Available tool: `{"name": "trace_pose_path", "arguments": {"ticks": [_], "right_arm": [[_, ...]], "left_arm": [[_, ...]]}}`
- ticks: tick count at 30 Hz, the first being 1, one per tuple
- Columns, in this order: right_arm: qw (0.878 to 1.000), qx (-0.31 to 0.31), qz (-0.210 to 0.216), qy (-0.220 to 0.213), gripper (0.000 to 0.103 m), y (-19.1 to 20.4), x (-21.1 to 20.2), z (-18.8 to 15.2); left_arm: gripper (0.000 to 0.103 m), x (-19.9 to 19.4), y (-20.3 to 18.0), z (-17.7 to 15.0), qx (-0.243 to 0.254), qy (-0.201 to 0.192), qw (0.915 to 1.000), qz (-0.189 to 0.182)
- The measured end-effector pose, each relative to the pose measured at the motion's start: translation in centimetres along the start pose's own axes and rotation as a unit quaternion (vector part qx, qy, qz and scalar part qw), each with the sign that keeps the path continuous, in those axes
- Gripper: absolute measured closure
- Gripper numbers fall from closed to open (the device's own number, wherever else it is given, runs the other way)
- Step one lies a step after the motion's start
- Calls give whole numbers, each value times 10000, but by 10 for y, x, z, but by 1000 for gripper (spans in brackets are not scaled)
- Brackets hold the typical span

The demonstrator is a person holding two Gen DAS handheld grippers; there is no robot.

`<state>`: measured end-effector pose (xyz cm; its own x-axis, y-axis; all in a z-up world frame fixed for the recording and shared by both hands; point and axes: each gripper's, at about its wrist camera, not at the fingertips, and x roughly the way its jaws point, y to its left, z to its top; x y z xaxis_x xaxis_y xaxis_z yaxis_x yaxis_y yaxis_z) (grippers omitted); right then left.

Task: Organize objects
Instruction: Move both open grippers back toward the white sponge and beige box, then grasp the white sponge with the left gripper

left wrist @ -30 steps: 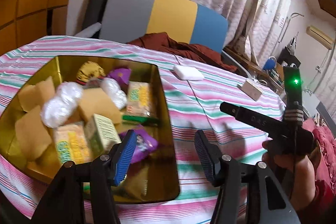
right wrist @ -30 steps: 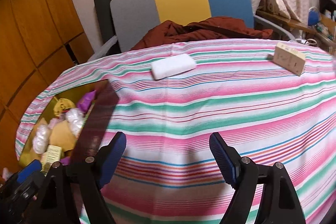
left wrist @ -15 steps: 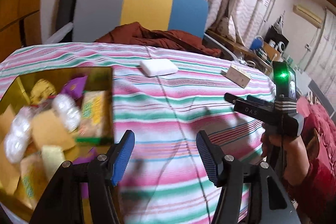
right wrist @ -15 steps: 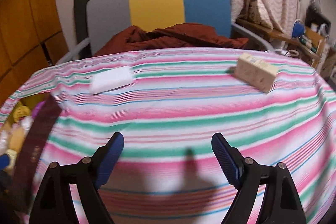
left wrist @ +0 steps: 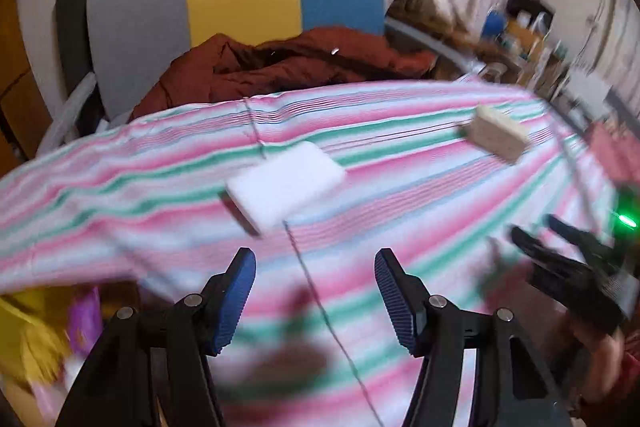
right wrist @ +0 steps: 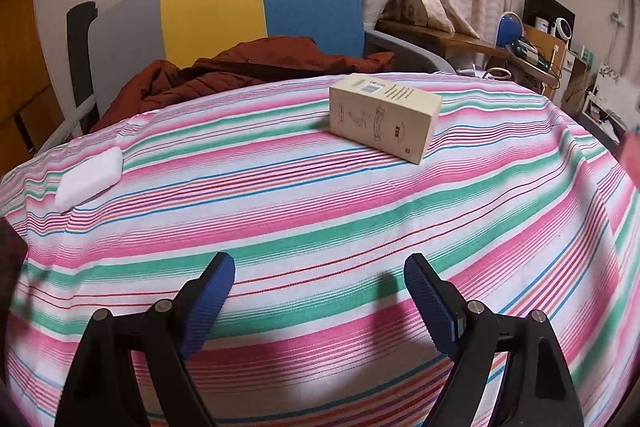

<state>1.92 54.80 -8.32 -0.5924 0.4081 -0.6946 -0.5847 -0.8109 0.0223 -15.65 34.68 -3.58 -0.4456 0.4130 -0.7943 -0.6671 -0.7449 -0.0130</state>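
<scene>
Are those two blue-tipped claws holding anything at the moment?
No, nothing. The left gripper and right gripper both stand open over the striped tablecloth, short of the flat white block and the cream cardboard box.

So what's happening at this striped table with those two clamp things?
A person is tidying loose items using two handheld grippers. Both the left gripper and right gripper are open and empty above the pink-and-green striped tablecloth. A flat white rectangular block and a cream cardboard box lie untouched ahead of them.

Motion blur smears the tin and its contents, cut off at the left wrist view's lower-left edge.
</scene>
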Motion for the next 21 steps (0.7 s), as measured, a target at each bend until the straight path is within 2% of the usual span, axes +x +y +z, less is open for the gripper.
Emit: {"name": "trace_pose_path", "arguments": {"ticks": [2,6,10,13,17,21], "right_arm": [[10000,-9,6,-35,16,0,1,0],[9998,164,102,-61,16,-4,2,-4],[9988,432,223,70,16,-14,8,-5],[9988,447,181,70,16,-15,9,-6],[9991,394,112,68,16,-12,9,-7],[9989,442,163,56,16,-15,9,-7]], "left_arm": [[40,17,0,15,169,121,9996,178],[40,47,8,40,180,316,9991,216],[36,68,11,50,403,411,9976,384],[31,82,11,48,450,545,9968,371],[26,73,4,40,257,527,9983,-25],[26,61,-19,29,314,555,9948,-800]]}}
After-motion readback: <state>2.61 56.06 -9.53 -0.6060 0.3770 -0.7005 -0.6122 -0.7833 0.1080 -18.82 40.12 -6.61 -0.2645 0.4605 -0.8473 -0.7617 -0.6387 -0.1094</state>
